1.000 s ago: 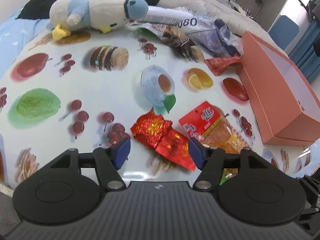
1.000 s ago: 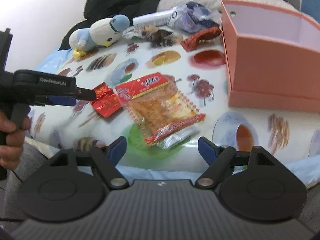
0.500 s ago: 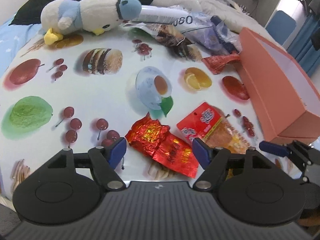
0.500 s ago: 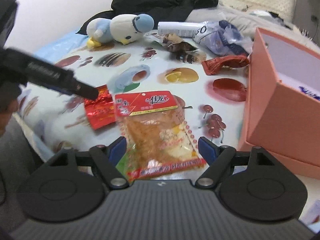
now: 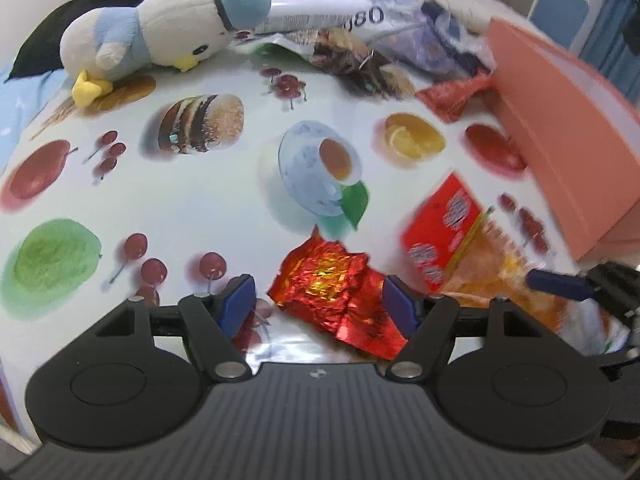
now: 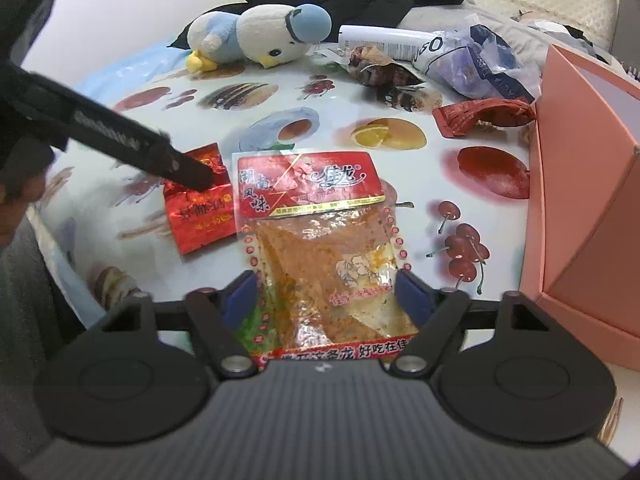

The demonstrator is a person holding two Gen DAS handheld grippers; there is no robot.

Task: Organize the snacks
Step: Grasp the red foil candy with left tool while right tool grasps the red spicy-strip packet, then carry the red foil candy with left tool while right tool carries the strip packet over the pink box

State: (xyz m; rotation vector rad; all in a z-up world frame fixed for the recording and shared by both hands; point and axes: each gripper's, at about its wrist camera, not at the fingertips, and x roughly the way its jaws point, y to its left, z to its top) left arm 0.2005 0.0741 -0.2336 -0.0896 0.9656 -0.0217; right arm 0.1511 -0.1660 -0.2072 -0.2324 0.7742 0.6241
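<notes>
Snacks lie scattered on a table (image 5: 192,208) covered with a cloth printed with fruit, burgers and cups. The left gripper (image 5: 320,300) hangs low over a crinkled red foil packet (image 5: 336,292), its blue-padded fingers (image 5: 236,304) spread to either side of the packet and closing, the pads not pressing on it. Just beside the foil packet lies a larger clear snack bag with a red header (image 6: 320,232); the right gripper (image 6: 324,296) straddles the bag's lower part, its fingers (image 6: 412,296) also drawing inward, the bag between them — whether the pads touch its edges cannot be told. Near the table's right edge stands an open pink box (image 6: 588,184). Further back, a dark-red wrapper (image 6: 484,114) rests just beside the box, and behind it sit a brown snack pouch (image 6: 380,72), a bluish plastic bag (image 6: 480,64) and a white tube (image 6: 384,42). A blue-and-white plush bird (image 6: 260,36) lies on its side at the far edge, dark clothing piled behind it.
</notes>
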